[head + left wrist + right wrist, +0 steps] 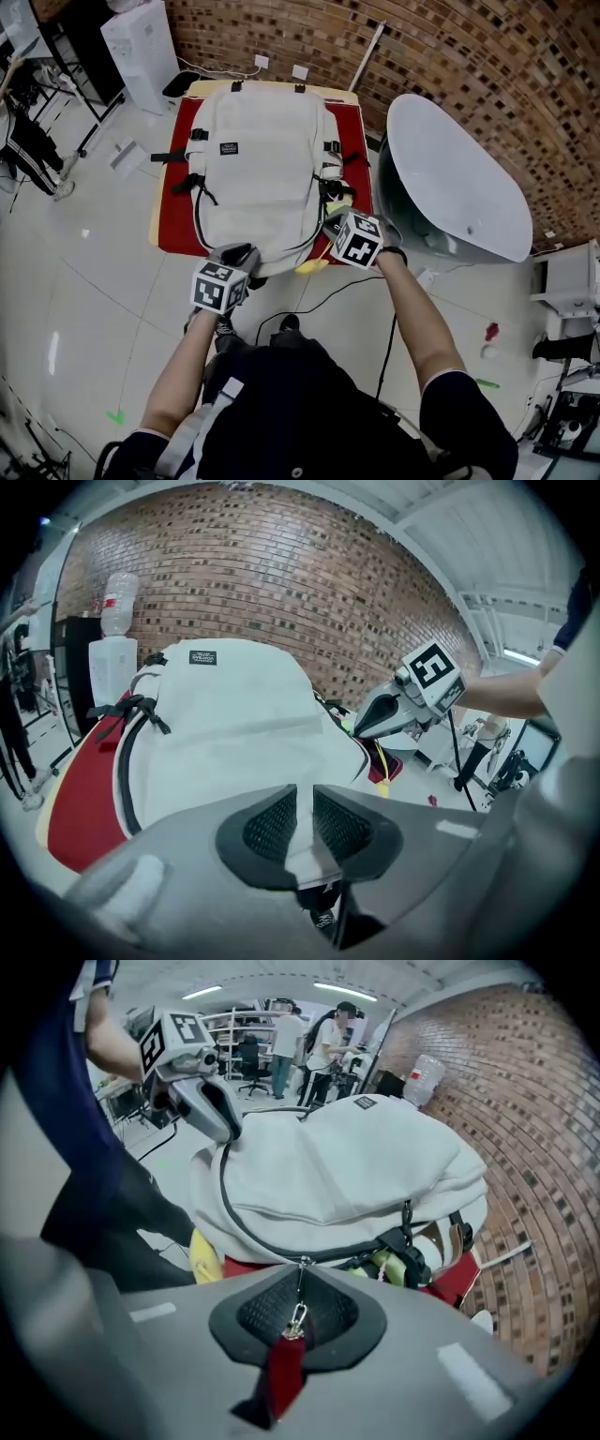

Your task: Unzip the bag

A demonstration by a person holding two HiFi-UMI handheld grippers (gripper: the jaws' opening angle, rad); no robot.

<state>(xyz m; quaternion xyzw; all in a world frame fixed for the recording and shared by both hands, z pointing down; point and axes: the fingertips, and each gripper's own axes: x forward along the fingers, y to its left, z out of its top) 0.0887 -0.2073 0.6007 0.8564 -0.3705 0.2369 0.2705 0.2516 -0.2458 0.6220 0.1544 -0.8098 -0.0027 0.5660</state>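
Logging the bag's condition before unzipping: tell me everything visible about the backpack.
The backpack is off-white fabric with a dark zip line, black straps and a small black label. It lies flat, apparently zipped, on a red mat. The left gripper pinches a fabric fold at its near edge; the right gripper is shut on its red zipper pull.

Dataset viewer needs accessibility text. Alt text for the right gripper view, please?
The right gripper is shut on the metal zipper pull and its red tab, at the near edge of a white backpack lying on a red cloth. At upper left the left gripper holds its edge; a brick wall stands at right.
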